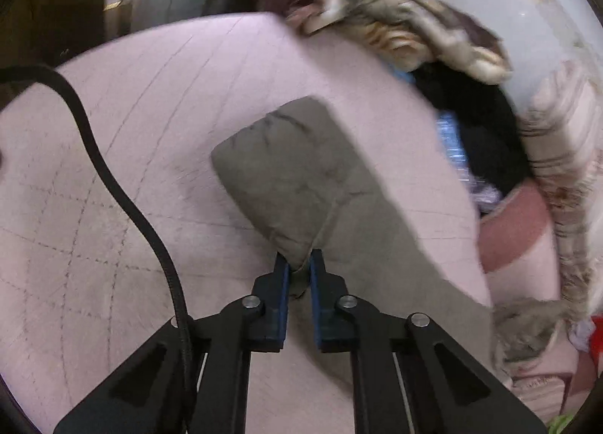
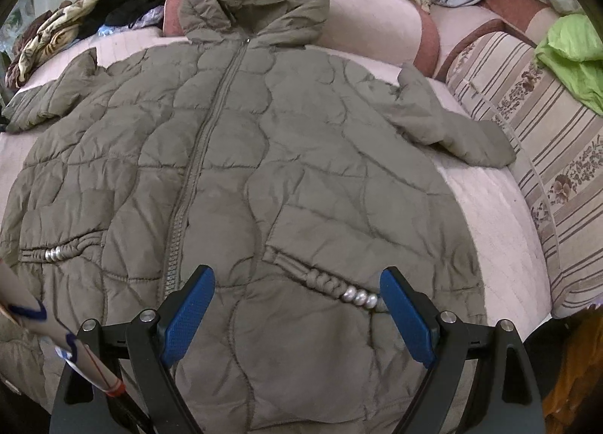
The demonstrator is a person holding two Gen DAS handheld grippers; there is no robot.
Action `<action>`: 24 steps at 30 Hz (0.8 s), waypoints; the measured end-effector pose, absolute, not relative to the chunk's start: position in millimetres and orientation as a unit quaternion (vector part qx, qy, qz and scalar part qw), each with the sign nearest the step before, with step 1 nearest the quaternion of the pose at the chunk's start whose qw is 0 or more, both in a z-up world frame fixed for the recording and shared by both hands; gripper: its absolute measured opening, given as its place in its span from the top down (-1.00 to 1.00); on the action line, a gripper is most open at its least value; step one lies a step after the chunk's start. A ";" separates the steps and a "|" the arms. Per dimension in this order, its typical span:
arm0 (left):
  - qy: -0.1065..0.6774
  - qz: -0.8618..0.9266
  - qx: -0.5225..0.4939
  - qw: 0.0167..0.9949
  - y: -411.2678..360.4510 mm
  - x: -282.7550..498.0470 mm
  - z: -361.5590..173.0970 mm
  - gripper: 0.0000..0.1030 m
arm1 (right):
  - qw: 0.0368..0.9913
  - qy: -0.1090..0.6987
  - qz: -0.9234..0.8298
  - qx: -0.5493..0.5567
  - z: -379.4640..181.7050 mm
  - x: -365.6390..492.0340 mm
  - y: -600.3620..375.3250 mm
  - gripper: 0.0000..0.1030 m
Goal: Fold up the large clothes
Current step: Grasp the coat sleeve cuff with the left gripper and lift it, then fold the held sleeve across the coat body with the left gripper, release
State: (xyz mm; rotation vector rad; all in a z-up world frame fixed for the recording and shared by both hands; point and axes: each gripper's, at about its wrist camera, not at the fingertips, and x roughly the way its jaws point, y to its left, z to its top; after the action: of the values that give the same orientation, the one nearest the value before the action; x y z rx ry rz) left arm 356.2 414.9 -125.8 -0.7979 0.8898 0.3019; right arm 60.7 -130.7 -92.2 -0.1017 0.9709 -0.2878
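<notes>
The olive quilted jacket (image 2: 241,170) is lying flat, front up and zipped, on the pink quilted bed (image 2: 490,208), hood away from the right fingers and both sleeves spread out to the sides. The step in hand looks like the first fold: bringing a sleeve in over the body.

The left gripper (image 1: 299,264) is clenching its fingers (image 1: 282,275) on the cuff end of one sleeve (image 1: 294,178), the fabric bunching up between the blue pads and the rest of the sleeve stretching away ahead of them over the bed.

The right gripper (image 2: 297,306) is hovering with its fingers (image 2: 188,313) spread wide, holding nothing, the lower front of the jacket and a beaded pocket trim (image 2: 360,297) lying between and just below them.

Next move, as I judge it: carrying the pinched sleeve across onto the jacket's chest without dragging the body along, the right side perhaps pinning the hem
</notes>
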 end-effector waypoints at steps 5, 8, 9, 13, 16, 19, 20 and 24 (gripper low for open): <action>0.383 0.049 -0.326 0.863 345.6 350.1 -48.6 0.86 | 0.886 0.441 -0.140 -0.032 -77.7 50.6 -139.2 -0.79; 0.367 -0.043 -0.285 0.884 269.0 339.1 -5.4 0.86 | 0.890 0.432 -0.143 -0.024 -71.7 43.4 -145.9 -0.79; 0.365 -0.072 -0.272 0.888 243.1 335.5 3.1 0.86 | 0.891 0.429 -0.144 -0.020 -70.4 39.8 -148.3 -0.79; 0.376 -0.180 -0.219 0.882 131.1 309.2 5.3 0.86 | 0.893 0.423 -0.152 0.004 -65.6 27.7 -162.9 -0.79; 0.412 -0.223 -0.183 0.864 57.3 288.3 -29.8 0.86 | 0.893 0.420 -0.163 0.024 -63.5 16.8 -178.3 -0.79; 0.458 -0.213 -0.124 0.854 0.4 271.4 -84.1 0.81 | 0.890 0.420 -0.172 0.049 -64.4 7.5 -197.1 -0.79; 0.473 -0.200 -0.097 0.852 -13.1 265.3 -100.5 0.78 | 0.889 0.421 -0.172 0.053 -64.9 5.7 -201.6 -0.79; 0.509 -0.194 -0.041 0.838 -30.6 228.3 -133.1 0.75 | 0.889 0.421 -0.169 0.070 -62.4 3.1 -218.4 -0.79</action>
State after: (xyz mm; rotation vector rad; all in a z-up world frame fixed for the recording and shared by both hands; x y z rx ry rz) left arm 228.3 -30.6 -133.1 -0.0877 1.0769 -0.4106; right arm 3.1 -218.4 -62.4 0.1458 0.8739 -0.3518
